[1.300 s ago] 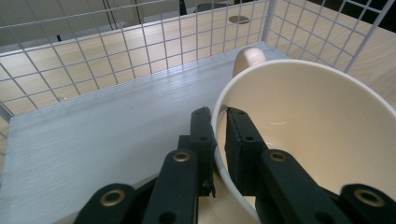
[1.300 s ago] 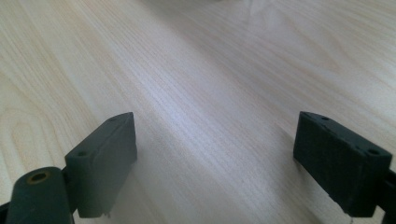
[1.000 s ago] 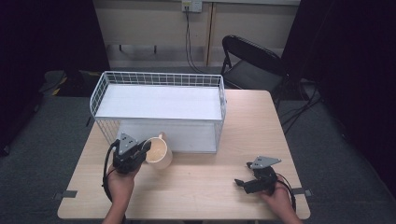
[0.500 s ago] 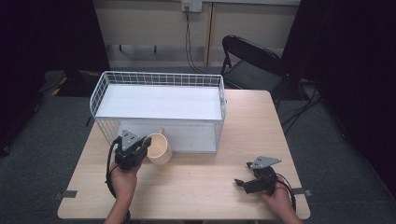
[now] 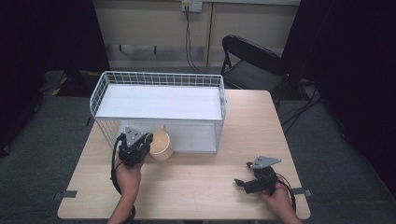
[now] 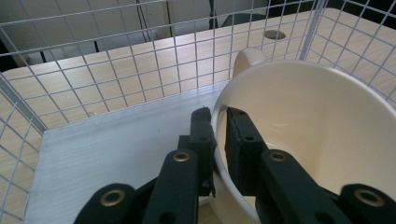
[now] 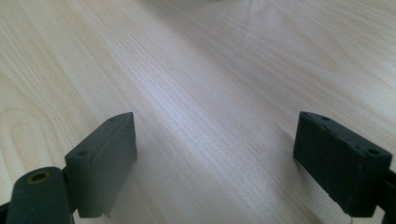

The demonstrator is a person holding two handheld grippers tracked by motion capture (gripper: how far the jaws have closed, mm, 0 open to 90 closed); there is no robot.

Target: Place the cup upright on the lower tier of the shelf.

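The left gripper (image 5: pixel 141 145) had its jaws clamped on the rim of the cream cup (image 5: pixel 161 144), one jaw inside the bowl and one outside; the cup sat at the open front of the white wire basket (image 5: pixel 159 79), over the pale lower shelf (image 6: pixel 116 140). The right gripper (image 5: pixel 243 183) lay on the wooden table (image 5: pixel 196 182), well apart, jaws spread wide with nothing between them. The danger, I'd say, was that thin pinch on the rim; a heavy cup could swing or slip out if the wrist tipped; the handle (image 6: pixel 247 58) at the far side could also catch the mesh if pushed in too deep.
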